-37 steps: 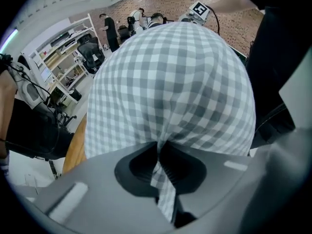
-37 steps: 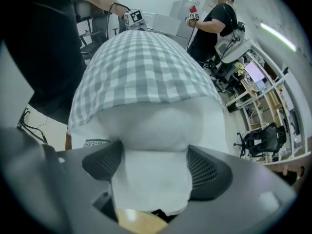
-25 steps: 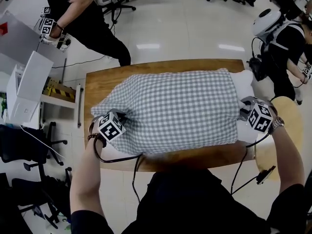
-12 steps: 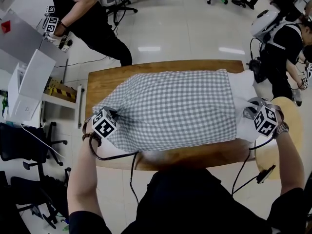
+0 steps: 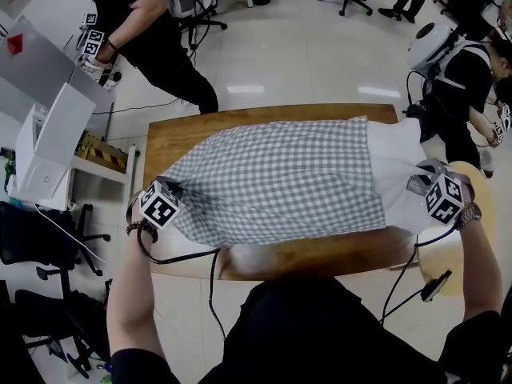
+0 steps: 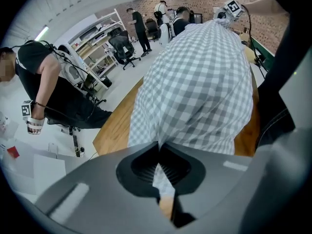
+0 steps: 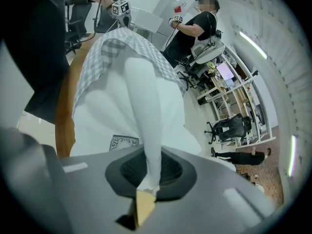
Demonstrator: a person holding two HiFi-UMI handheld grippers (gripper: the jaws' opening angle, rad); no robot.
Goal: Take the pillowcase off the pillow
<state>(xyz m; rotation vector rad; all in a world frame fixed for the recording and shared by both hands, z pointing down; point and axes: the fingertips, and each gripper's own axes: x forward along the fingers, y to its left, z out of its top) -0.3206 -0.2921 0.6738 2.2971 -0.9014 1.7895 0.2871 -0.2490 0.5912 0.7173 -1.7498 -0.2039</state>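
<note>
Far left: white box-like units [image 5: 48, 138] stand on the floor beside the wooden table [image 5: 180, 130]. A bystander in black [image 5: 148, 22] stands beyond the table's left end, with a marker cube at the wrist.

Left gripper [image 5: 176, 189]: held at the near-left corner of the bedding, pointing steeply down. In the left gripper view its jaws are pressed together on a fold of checked cloth [image 6: 158, 155]. The fold runs between the pads, and the cloth is drawn up to a point at the grip.

Pillowcase [image 5: 280, 182]: grey-and-white gingham. It lies lengthwise across the table and covers most of the pillow. Its left end tapers to the pinched corner; its open edge runs straight across, towards the right end.

Pillow [image 5: 396, 162]: plain white. Its right end sticks out bare past the pillowcase edge and reaches the table's right end. A small patterned label [image 7: 124, 143] shows on the white cover.

Right gripper [image 5: 418, 181]: at the pillow's bare end. In the right gripper view its jaws are clamped on a raised ridge of the white pillow cloth [image 7: 148, 172]. The ridge is pulled taut up to the pads.

Far right: a person in black with a white pack [image 5: 460, 70] stands on the floor past the table.
</note>
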